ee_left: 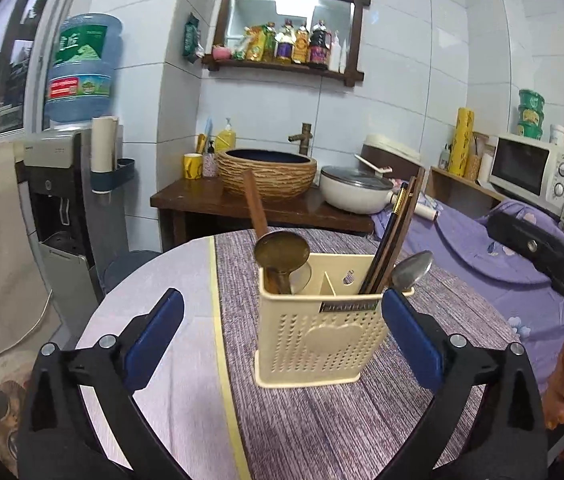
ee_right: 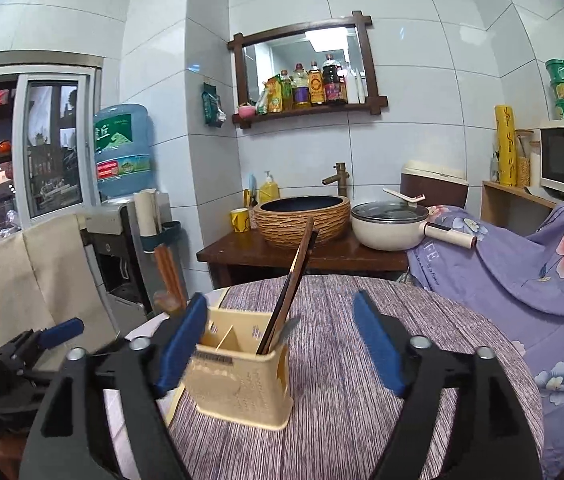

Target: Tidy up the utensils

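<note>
**Both tongs wide, utensil holder on the round desk**

The cream utensil holder (ee_left: pixel 318 332) stands upright on the round desk (ee_left: pixel 185 360), on the grey-purple striped cloth (ee_left: pixel 362 420) that covers the right part of it. The holder has small holes in its front wall, a raised heart shape, and a small dark label near the top edge; the letters on this label are too blurred to read. A divider makes two compartments. In the left compartment stand a brass-coloured ladle (ee_left: pixel 281 251) and a wooden handle (ee_left: pixel 253 204). In the right compartment stand dark chopsticks (ee_left: pixel 392 240) and a metal spoon (ee_left: pixel 412 270).

The left tongs (ee_left: pixel 282 312) are wide and hold nothing; the holder is between the blue pads, and the right pad is just beside the holder's corner. Whether it touches I cannot tell. The right tongs (ee_right: pixel 282 332) are also wide and hold nothing; in the right wrist view the left pad is in front of the holder's near-left corner, and the holder looks blurred there.

Behind the desk, a blue water bottle (ee_left: pixel 81 68) with a green label in Chinese characters sits on a dispenser. On the purple flowered bedcover (ee_right: pixel 522 272) the letters "FE" can be read. The white microwave (ee_left: pixel 530 168) has a small logo that is too small to read. Sauce bottles (ee_left: pixel 298 44) stand on the wooden mirror shelf; their labels are not legible.
</note>
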Demonstrator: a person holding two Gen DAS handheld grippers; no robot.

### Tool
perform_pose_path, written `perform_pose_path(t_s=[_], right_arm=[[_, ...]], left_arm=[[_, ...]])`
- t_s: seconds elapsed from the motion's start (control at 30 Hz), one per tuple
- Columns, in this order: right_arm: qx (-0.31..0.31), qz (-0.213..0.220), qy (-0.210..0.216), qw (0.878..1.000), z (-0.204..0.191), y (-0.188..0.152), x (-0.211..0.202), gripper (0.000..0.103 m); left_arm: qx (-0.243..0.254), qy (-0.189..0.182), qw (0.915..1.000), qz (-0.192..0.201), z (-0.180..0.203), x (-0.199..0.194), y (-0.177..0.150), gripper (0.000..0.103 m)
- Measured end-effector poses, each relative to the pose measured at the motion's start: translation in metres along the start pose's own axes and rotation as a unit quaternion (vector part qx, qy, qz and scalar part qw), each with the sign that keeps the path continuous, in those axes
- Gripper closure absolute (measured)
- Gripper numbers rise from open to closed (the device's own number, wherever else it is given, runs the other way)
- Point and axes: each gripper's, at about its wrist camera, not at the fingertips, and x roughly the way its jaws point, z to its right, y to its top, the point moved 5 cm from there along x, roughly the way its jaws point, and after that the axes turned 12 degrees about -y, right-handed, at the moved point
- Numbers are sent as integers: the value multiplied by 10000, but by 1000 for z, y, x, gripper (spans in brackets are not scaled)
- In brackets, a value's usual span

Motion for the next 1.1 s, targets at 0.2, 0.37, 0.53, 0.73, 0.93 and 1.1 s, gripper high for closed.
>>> perform_pose_path(t_s=[0.2, 0.37, 0.53, 0.73, 0.93, 1.1], right_arm=[[-186, 229, -12, 9996, 3, -46, -49, 6], [-332, 280, 49, 9990, 0, -87, -84, 6], [-496, 551, -2, 9973, -6, -116, -128, 6], [-370, 598, 101, 9975, -5, -128, -152, 6], [-345, 690, 36, 9970, -2, -137, -164, 6], [-384, 574, 16, 9976, -3, -146, -163, 6]], left_arm=[[-136, 25, 9998, 148, 0, -42, -43, 6], [-275, 135, 9988, 381, 8, -83, -85, 6], [-165, 260, 9986, 422, 19, -116, -114, 6], [-58, 245, 9986, 466, 27, -145, -132, 6], [-48, 205, 9978, 626, 30, -163, -140, 6], [-17, 246, 9982, 550, 30, -165, -144, 6]])
